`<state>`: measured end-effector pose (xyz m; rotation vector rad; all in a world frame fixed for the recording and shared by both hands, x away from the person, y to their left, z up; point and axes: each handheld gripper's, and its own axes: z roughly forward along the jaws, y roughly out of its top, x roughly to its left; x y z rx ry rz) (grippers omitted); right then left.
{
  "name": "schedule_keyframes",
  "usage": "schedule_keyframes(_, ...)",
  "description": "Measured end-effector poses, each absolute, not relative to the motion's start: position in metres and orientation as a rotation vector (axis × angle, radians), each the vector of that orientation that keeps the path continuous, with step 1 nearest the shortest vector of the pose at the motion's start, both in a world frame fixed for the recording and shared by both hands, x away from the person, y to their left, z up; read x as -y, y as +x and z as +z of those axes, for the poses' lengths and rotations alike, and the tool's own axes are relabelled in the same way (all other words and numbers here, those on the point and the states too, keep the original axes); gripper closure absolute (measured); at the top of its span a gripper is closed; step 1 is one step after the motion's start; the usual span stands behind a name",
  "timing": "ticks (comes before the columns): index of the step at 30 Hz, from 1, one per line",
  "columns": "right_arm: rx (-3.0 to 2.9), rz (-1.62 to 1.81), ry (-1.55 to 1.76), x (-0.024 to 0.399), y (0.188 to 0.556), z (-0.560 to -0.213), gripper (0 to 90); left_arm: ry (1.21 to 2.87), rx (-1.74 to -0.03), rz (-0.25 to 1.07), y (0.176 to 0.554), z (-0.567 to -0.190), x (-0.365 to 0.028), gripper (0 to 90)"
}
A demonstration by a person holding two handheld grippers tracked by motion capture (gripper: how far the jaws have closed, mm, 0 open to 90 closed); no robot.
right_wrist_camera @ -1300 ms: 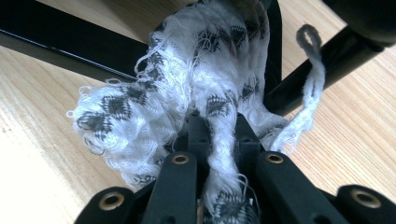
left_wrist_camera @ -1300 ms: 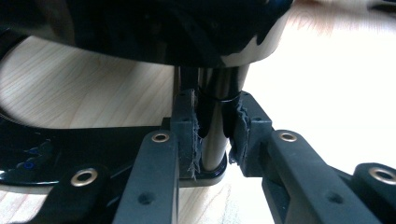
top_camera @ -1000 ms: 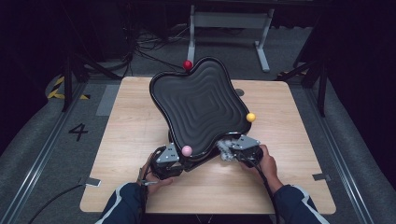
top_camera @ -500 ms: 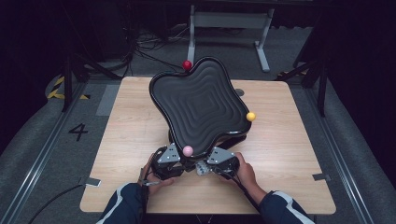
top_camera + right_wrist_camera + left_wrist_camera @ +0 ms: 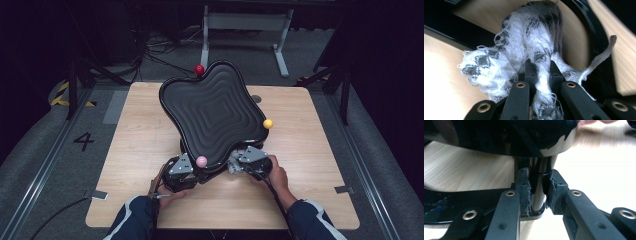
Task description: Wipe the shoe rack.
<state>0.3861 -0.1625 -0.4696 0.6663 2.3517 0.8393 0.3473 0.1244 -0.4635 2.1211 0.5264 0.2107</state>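
Both claws clamped: one on the tray's stem, one on a rag

Presently the black wavy tray stands tilted on the wooden surface, its near edge low toward the person, its far edge raised. Three small balls sit on its rim: a red ball at the far edge, a yellow ball at the right, a pink ball at the near edge.

Left claw is clenched on the tray's glossy black stem; frayed pads press it from both sides, just under the tray's underside. In the high view this claw sits at the near left of the tray, just beside the pink ball.

Right claw is clenched on a white-and-grey frayed cloth, bunched and pinched between the jaws, with a loose strip trailing to the right. The cloth lies against the tray's dark rim. In the high view it shows at the tray's near right edge, with the right claw just behind it.

Both forearms in dark sleeves enter from the near side.
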Motion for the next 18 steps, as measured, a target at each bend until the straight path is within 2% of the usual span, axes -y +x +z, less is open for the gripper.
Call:
schedule_keyframes(7, -2.288, 0.772, 0.796, 0.199, 0.405, -0.472, 82.2, 2.118, -0.526, 0.214, 0.347, -0.464, -0.124, 74.2)
schedule_keyframes(18, -2.303, 0.792, 0.806, 0.202, 0.404, -0.471, 82.1, 2.122, -0.525, 0.213, 0.347, -0.463, -0.124, 74.2)
